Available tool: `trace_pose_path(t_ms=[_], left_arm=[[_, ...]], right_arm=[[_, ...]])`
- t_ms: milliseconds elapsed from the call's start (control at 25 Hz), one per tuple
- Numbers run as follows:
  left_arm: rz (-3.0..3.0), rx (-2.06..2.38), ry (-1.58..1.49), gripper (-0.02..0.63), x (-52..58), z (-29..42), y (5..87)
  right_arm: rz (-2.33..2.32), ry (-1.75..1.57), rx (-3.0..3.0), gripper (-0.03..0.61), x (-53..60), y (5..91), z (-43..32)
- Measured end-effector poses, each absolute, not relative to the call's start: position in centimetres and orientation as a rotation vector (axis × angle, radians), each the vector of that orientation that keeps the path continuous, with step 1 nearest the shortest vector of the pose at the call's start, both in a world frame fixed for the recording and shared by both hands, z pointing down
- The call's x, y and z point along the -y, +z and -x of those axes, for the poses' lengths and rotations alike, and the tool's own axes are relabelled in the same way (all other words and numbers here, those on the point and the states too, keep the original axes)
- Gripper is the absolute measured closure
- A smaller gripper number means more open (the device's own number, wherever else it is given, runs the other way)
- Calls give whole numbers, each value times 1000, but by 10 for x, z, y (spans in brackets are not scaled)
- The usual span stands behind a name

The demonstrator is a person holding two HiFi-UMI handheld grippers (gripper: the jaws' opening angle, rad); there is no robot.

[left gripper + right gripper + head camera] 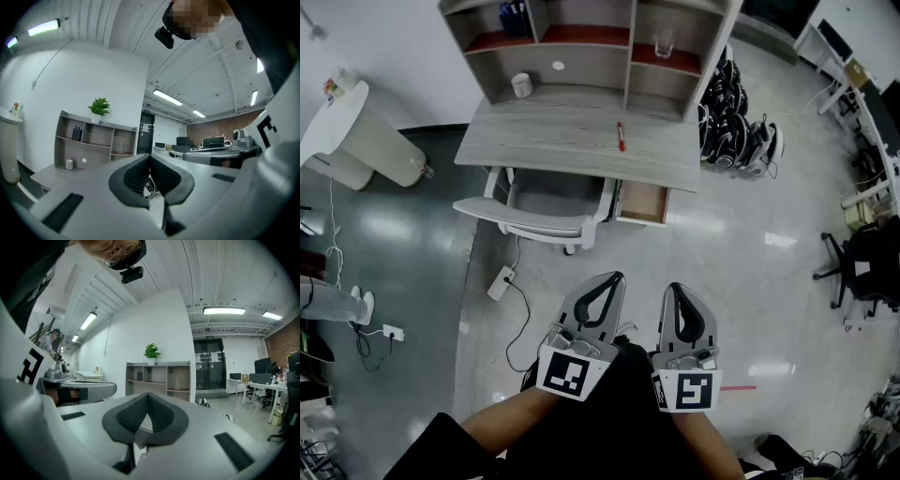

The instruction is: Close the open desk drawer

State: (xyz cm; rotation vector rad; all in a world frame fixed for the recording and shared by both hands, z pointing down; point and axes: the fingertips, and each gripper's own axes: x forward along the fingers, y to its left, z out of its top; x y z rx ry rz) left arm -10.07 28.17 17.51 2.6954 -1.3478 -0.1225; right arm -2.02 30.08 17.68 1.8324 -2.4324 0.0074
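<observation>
The desk (581, 141) fills the upper centre of the head view, well apart from you. A chair (534, 217) is tucked under its left half. The open drawer (642, 202) projects from under its right front edge. At lower centre, your left gripper (615, 277) and right gripper (674, 287) point level, jaws fully together and empty, likely because you have not yet approached.

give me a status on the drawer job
Shut and empty: left claw, right claw, both short of the desk. Open drawer under desk's right end. Beside it a chair, not across its front.
</observation>
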Motion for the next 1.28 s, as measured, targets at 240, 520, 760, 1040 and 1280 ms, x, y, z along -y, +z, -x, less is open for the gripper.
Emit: trace_pose_path(t_ms=[240, 520, 760, 1040, 1280], left_arm=[[-2689, 1355, -134, 601, -274, 110, 173], [-2655, 1418, -123, 601, -267, 146, 177], [-2667, 1399, -128, 601, -269, 169, 179], [-2684, 1311, -137, 601, -273, 176, 182], [-2645, 1367, -143, 601, -267, 182, 184]], right_arm=[[-1822, -24, 2446, 563, -294, 171, 30], [-1878, 17, 2433, 563, -294, 175, 28], [-1900, 2, 2382, 563, -299, 183, 46], [-1927, 33, 2384, 563, -298, 186, 79], [-1888, -1, 2414, 563, -291, 179, 78]])
